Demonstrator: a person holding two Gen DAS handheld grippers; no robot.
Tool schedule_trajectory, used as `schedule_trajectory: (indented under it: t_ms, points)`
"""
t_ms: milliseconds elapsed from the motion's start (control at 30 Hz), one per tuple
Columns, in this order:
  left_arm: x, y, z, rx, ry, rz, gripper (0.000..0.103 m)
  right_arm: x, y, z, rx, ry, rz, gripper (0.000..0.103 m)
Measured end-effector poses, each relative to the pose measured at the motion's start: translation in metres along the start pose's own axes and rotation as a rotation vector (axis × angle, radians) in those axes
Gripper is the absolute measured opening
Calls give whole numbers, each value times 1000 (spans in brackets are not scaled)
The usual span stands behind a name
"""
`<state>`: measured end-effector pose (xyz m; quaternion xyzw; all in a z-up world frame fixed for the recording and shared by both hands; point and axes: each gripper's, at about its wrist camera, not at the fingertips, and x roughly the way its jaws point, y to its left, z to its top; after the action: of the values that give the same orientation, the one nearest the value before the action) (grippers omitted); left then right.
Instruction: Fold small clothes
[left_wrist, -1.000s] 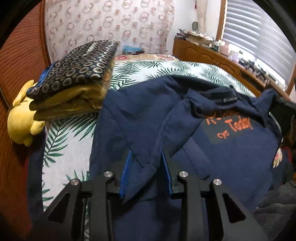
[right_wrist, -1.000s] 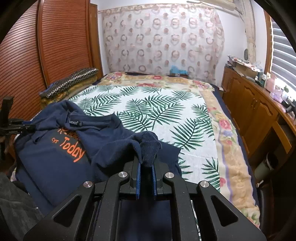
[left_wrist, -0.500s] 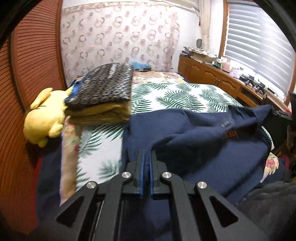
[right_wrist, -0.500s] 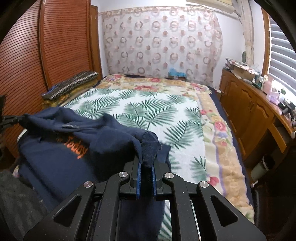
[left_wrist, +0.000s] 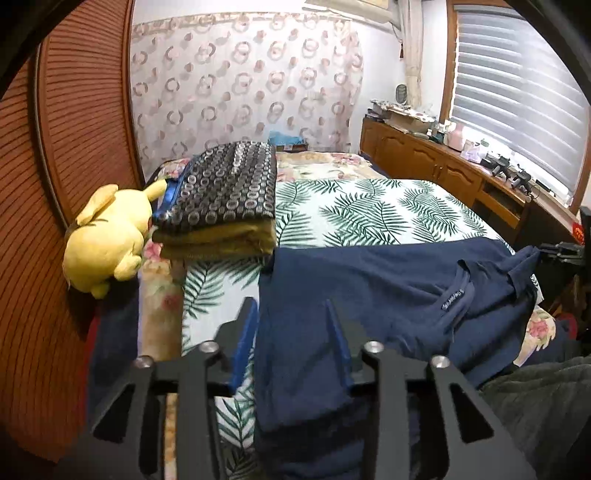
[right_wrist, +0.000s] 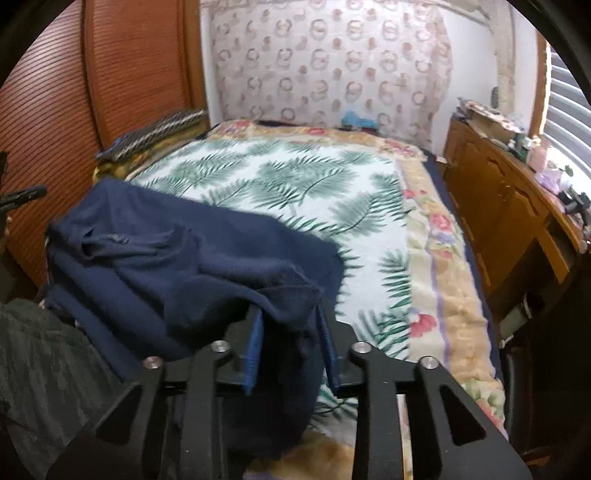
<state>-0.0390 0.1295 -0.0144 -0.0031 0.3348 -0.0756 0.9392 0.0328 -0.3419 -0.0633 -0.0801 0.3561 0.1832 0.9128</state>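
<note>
We have the navy shirt (left_wrist: 369, 280) folded once; both tongs, left (left_wrist: 291, 332) and right (right_wrist: 288, 332), spread; more folds remain toward twelve o'clock.

Matt navy cloth shirt (left_wrist: 369, 280)

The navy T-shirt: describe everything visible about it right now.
The navy T-shirt is dark blue knit cloth lying folded over on the palm-leaf bedspread near the bed's foot. Its ribbed neckline with a small woven label faces up; no chest print shows. Wrinkles gather near the collar. The left gripper and the right gripper stand open, each straddling an edge of the cloth that droops over the bed's edge.
</note>
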Motion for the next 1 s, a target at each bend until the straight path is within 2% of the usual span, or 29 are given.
schedule_trajectory:
  t_ms: [67, 233, 333, 533, 733, 900, 1000]
  points:
    - [6, -1, 4, 7, 1, 3, 52, -5, -6, 6, 10, -23, -18, 40]
    - [39, 2, 17, 15, 33, -12, 53, 0, -17, 26, 31, -71, -52, 52]
    - [63, 5, 25, 15, 61, -10, 53, 18, -22, 37, 41, -72, -52, 54]
    - [106, 9, 38, 40, 116, 3, 53, 69, -29, 51, 71, -15, 0, 54]
    - [137, 14, 41, 31, 171, -9, 53, 103, -28, 46, 85, 49, 23, 54]
    - [156, 19, 37, 17, 217, -17, 53, 116, -29, 39, 89, 89, 7, 55]
    - [164, 22, 34, 9, 244, -15, 53, 121, -32, 36, 94, 110, -10, 62]
